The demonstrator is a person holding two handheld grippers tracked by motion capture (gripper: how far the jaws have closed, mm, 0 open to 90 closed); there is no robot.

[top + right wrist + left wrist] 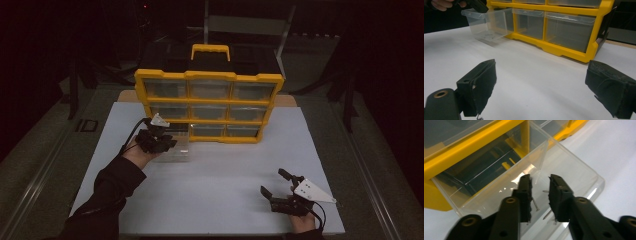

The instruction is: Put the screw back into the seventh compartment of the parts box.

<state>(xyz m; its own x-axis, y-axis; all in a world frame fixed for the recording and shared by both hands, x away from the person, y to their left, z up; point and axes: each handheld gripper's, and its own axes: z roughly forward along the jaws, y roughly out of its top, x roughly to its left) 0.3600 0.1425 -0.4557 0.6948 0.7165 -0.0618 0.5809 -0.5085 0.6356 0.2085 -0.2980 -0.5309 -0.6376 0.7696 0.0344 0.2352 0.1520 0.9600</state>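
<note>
Clear plastic drawer (176, 148), pulled out of the bottom-left slot of a yellow organiser cabinet (209, 106) and resting on the white desk (220, 175), its rear end at or just inside the slot. Small screws (535, 204) lying on the drawer's floor, also faintly visible through its clear wall in the right gripper view (489, 36).

Left hand-held gripper (540, 195) poised over the drawer's open top, jaws reaching down inside it, one on each side of the screws. Jaws narrowly parted, a slim gap between them, nothing pinched; whether the tips touch the drawer's floor cannot be told. Seen from above at the drawer's front-left corner (159, 137), held in the left hand (136, 156), dark sleeve running down to the bottom edge.

Cabinet standing upright at the far side of the desk, three rows of three clear-fronted drawers, a yellow carry handle (210, 50) on top, the other drawers pushed in.

Right hand-held gripper (280, 185) well apart from the cabinet, near the front right edge of the desk, jaws spread wide and holding nothing, a grey three-cornered plate on top. Same jaws wide open over bare white desk in its own view (544, 92).
</note>
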